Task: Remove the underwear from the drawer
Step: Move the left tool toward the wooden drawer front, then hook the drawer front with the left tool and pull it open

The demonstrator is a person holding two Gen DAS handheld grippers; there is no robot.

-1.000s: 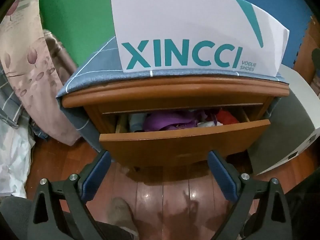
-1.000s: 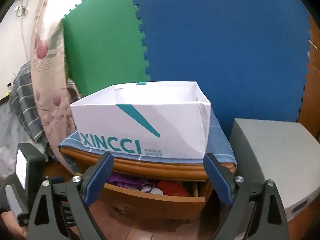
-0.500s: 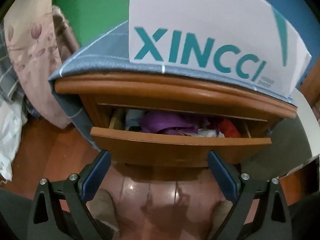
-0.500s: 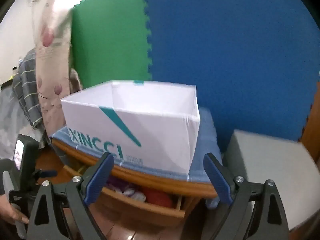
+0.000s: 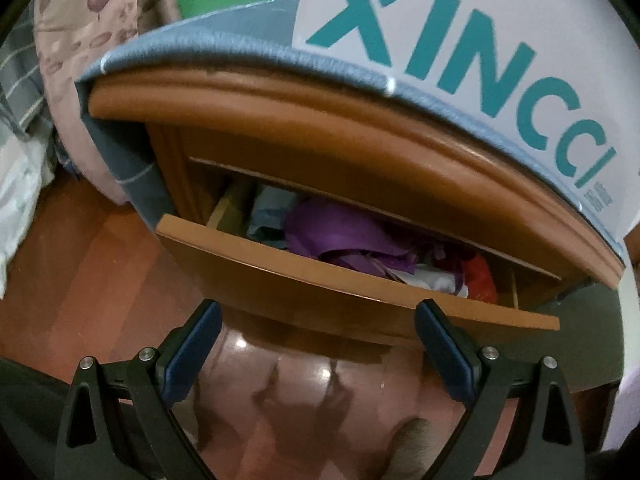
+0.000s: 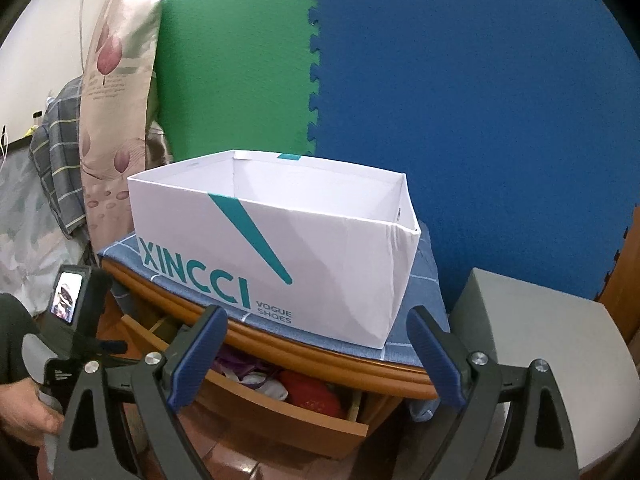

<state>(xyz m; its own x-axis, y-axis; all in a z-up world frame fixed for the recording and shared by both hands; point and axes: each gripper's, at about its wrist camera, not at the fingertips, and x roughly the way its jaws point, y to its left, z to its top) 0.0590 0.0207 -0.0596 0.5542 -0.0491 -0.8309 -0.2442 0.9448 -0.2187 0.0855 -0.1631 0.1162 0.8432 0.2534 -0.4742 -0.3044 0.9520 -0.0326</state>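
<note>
A wooden drawer (image 5: 320, 280) (image 6: 280, 412) of a nightstand stands partly pulled out. Inside lie purple underwear (image 5: 344, 236), a red piece (image 5: 480, 280) (image 6: 312, 396), white and pale blue pieces. My left gripper (image 5: 318, 328) is open, just in front of and below the drawer's front panel, holding nothing. My right gripper (image 6: 316, 332) is open and higher, level with the nightstand top, over the drawer's right half. An open white XINCCI shoebox (image 6: 280, 248) (image 5: 480, 32) with nothing in it sits on the cloth-covered top.
A blue checked cloth (image 5: 224, 36) covers the nightstand top. A grey cabinet (image 6: 532, 344) stands to the right. Floral and plaid bedding (image 6: 108, 120) hangs at the left. Green and blue foam mats (image 6: 440, 80) line the wall. A hand (image 6: 24, 404) holds the left gripper. The floor (image 5: 80, 264) is reddish wood.
My left gripper has moved closer to the drawer and tilted, so the drawer fills more of its view. My right gripper has risen and shifted, seeing into the shoebox.
</note>
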